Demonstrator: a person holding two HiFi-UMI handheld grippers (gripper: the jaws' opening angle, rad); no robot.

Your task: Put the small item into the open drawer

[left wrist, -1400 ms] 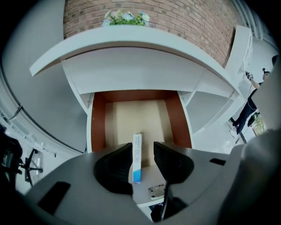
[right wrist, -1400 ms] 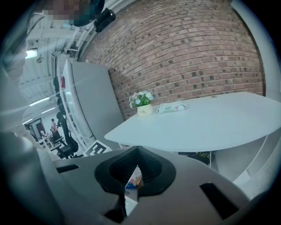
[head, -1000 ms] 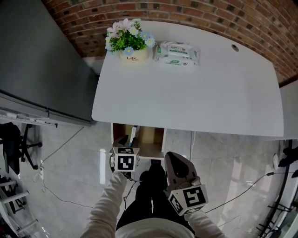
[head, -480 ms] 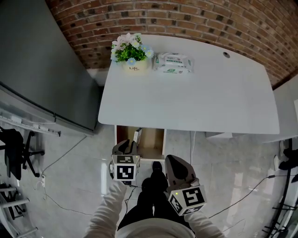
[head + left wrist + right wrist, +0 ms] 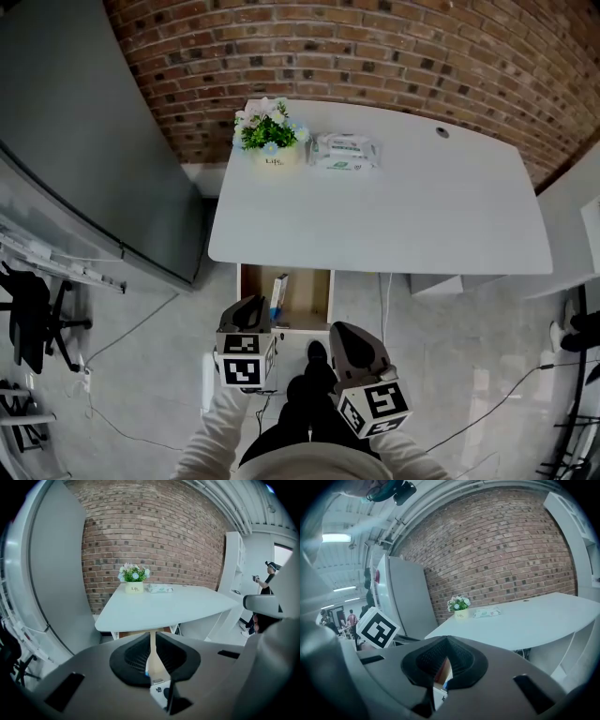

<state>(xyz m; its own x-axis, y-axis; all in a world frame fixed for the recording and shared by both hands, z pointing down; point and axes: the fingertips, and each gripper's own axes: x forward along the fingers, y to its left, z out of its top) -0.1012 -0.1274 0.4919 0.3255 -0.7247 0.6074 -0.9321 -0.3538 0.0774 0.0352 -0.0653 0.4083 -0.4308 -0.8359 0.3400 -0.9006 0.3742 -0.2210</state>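
Observation:
The open wooden drawer sticks out from under the white table. Inside it lies the small item, white with a blue tip, also glimpsed through the jaw gaps as small item and small item. My left gripper hovers just in front of the drawer's front edge. Its jaws have just been closing and stand at a narrow slit with nothing between them, as the left gripper view shows. My right gripper hangs to the right of the drawer front, its tips meeting, empty; right gripper.
A flower pot and a pack of wipes stand at the table's far edge against the brick wall. A tall grey cabinet rises at the left. Cables trail on the tiled floor, and an office chair stands far left.
My left gripper has lifted up and back from the drawer and its jaws have narrowed. The right gripper rose a little. The item stays in the drawer.

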